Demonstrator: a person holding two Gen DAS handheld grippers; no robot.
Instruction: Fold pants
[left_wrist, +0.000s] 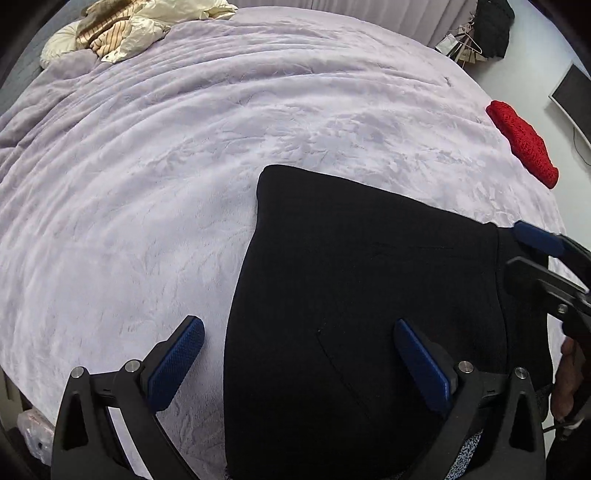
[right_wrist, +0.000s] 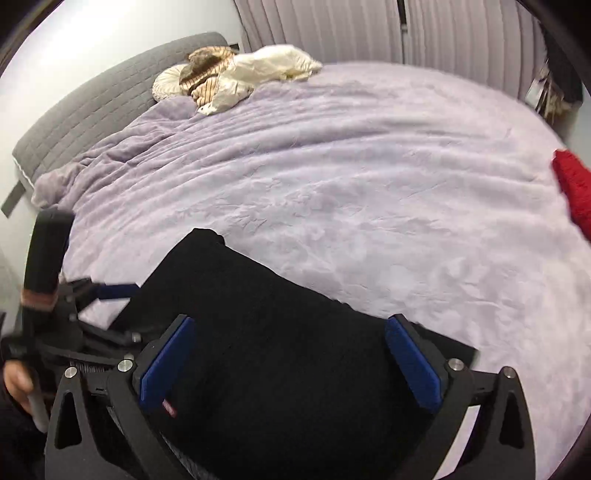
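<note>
Hovering with jaws spread wide and holding nothing: left gripper (left_wrist: 299, 354), one blue pad over bare blanket (left_wrist: 147, 184), the other above black cloth. Same for right gripper (right_wrist: 288, 354), wide apart, empty, both pads over the cloth. Lying directly beneath and ahead of both: pants (left_wrist: 351, 277), black, already folded into a broad panel on the near edge of the bed, long axis running away from the grippers toward a squared far edge. Straddling the pants' left border with the left gripper, so probably better placed for that side; sitting nearer the middle and right border with the right one. Judging the fold partly done, with a further fold along the long axis, near end brought to far end, as the likely next move, which would need each gripper to close on a near corner. Unclear whether either pad touches the fabric. Farther out: a red knit (left_wrist: 524, 144) near the right edge of the bed, well apart from the pants. Farthest: a heap of pale clothes (right_wrist: 236, 74) against the grey headboard (right_wrist: 92, 96).
</note>
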